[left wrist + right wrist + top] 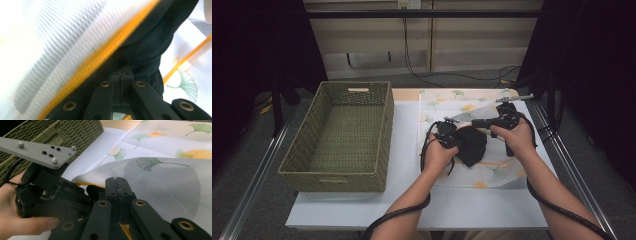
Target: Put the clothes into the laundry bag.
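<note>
A white mesh bag printed with ginkgo leaves lies flat on the right half of the table. A black garment sits at its opening, partly under the mesh. My left gripper is shut on the black garment, with the bag's orange zipper edge lifted just over it. My left gripper has its jaws pressed together in the dark cloth. My right gripper is shut on the rim of the mesh bag at its mouth, and my right gripper holds it slightly raised.
An empty green woven basket stands on the left side of the white table, and the basket is close behind my left hand. Metal rails run along both table sides. Cables trail from both grippers toward the front edge.
</note>
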{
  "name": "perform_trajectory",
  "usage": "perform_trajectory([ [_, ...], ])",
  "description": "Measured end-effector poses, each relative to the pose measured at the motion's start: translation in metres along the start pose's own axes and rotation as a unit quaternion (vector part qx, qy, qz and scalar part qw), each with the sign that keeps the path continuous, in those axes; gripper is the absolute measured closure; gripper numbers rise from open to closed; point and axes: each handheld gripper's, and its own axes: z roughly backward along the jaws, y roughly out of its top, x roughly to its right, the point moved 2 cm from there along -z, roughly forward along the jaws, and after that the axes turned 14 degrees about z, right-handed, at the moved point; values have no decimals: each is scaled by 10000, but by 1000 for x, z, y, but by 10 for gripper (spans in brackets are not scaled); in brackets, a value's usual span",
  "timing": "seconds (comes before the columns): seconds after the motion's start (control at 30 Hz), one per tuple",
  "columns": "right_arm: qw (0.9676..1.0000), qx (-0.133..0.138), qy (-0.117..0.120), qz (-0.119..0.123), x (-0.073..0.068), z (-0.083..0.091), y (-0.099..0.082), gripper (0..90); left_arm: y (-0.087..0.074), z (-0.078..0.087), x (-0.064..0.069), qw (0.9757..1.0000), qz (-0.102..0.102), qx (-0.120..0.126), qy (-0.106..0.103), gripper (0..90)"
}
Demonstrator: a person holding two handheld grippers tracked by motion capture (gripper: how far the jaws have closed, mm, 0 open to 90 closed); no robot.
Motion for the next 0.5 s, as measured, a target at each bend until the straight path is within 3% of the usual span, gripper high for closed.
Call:
perform_trajectory([
  [0.07, 10000, -3, 31, -7, -1, 0, 0, 898, 2, 1, -2, 9999, -38, 88, 93, 900],
  [0.13, 10000, -21, 63, 9, -1, -1, 0, 898, 3, 0, -5, 9999, 97, 138, 5, 900],
  [0.27, 10000, -26, 63, -8, -2, -1, 0, 898, 2, 1, -4, 9999, 77, 81, -80, 900],
  [0.5, 10000, -18, 12, -5, -1, 0, 0, 897, -2, 8, 9, 9995, -29, -51, -312, 900],
])
